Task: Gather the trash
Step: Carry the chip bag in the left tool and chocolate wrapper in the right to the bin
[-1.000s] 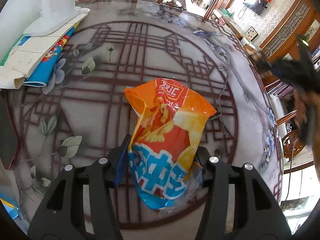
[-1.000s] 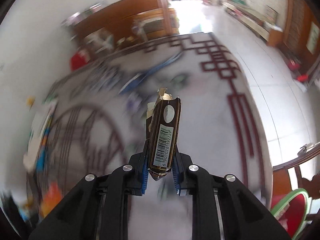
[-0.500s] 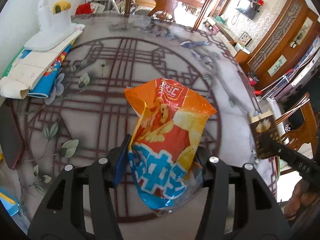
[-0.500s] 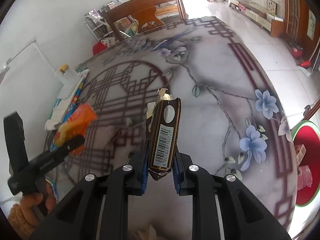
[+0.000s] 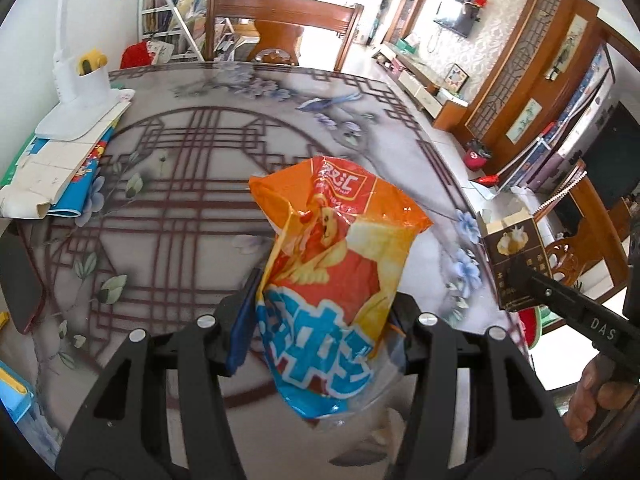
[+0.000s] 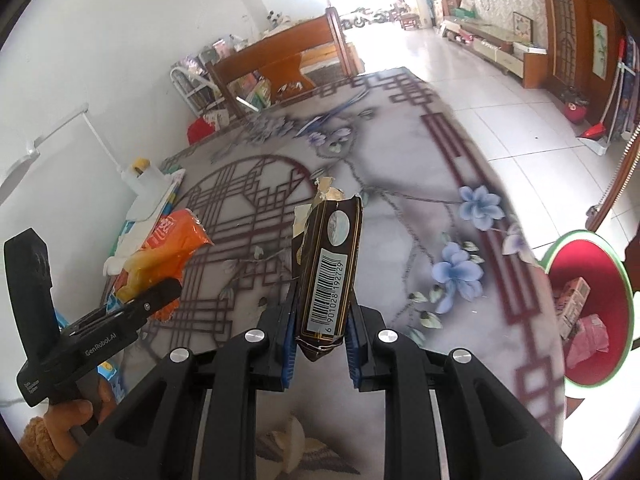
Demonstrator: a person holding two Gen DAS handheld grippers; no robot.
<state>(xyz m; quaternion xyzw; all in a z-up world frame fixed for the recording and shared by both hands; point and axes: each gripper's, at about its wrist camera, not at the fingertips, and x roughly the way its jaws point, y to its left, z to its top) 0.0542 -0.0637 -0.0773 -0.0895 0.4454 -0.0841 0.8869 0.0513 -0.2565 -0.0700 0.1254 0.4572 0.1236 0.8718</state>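
Observation:
My left gripper (image 5: 324, 320) is shut on an orange and blue snack bag (image 5: 340, 280) and holds it above the patterned table (image 5: 180, 184). The bag also shows in the right wrist view (image 6: 160, 252). My right gripper (image 6: 322, 344) is shut on a dark brown cigarette pack (image 6: 328, 272) with a barcode, upright above the table. The pack also shows at the right of the left wrist view (image 5: 516, 264). A red bin with a green rim (image 6: 592, 308) stands on the floor beyond the table's right edge and holds some trash.
A white desk lamp base (image 5: 80, 100) sits on papers and a blue booklet (image 5: 60, 160) at the table's left. A dark phone (image 5: 20, 280) lies at the left edge. A wooden chair (image 5: 280, 28) stands behind the table. Crumpled paper (image 6: 292, 448) lies below my right gripper.
Both grippers have lifted and swung toward the table's right side with their trash. The red bin has come further into the right wrist view.

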